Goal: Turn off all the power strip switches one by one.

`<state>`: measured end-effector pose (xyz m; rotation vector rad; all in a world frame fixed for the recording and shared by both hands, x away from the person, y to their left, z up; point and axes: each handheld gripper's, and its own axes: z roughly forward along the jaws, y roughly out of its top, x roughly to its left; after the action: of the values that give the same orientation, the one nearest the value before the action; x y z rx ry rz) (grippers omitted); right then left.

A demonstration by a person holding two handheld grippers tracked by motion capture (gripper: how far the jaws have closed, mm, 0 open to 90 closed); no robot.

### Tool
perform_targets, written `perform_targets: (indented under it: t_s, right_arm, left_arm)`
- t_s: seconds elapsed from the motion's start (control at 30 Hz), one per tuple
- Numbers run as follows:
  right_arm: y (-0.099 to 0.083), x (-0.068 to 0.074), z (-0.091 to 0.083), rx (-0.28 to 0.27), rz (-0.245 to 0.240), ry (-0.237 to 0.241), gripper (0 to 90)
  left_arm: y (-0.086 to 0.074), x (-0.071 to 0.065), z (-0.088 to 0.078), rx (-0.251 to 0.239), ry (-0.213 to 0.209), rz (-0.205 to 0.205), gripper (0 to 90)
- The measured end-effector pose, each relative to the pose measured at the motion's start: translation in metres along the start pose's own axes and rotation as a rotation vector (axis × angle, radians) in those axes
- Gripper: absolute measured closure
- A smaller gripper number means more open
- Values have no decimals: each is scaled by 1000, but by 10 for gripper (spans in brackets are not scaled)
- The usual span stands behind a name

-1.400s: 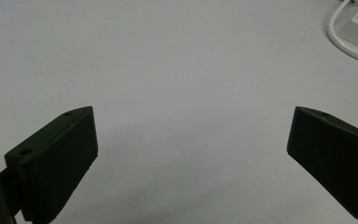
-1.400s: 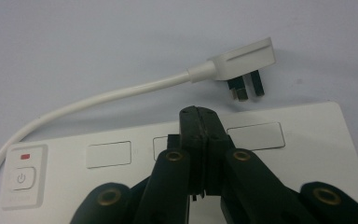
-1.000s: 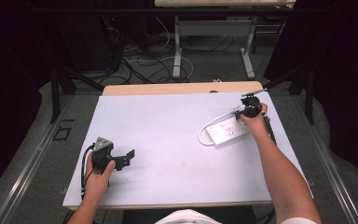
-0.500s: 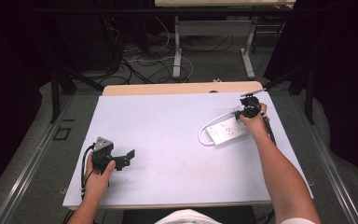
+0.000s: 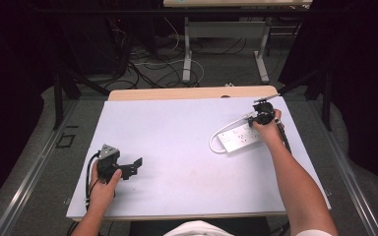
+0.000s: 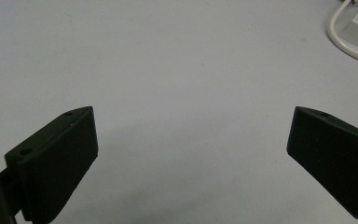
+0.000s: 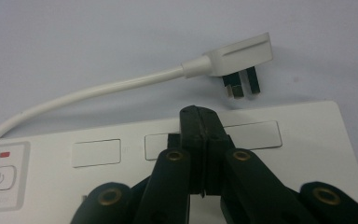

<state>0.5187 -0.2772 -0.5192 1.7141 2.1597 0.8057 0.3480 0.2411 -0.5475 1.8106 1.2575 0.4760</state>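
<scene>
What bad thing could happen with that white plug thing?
The shut right gripper sits over the white power strip, so pressing sideways might slide it across the table. The plug lies loose beside the strip on a curled cord, which the gripper could snag.

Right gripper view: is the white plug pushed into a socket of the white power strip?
No, the white plug lies on the table beyond the white power strip, pins bare.
</scene>
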Motion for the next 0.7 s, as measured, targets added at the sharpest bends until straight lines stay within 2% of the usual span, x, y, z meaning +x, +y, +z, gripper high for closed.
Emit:
perform_targets:
  t_s: [0.57,0.63,0.67,0.7]
  right_arm:
    - [1,2,0,6,9,-13,900]
    - [0,0,0,2,-5,-5,900]
    - [1,1,0,-2,10,3,900]
    - [1,0,0,2,4,12,900]
  left_arm:
    - [0,0,0,-1,0,2,17]
    - [0,0,0,-2,0,2,18]
    - [0,0,0,-1,-1,0,18]
    - [0,0,0,-1,-1,0,18]
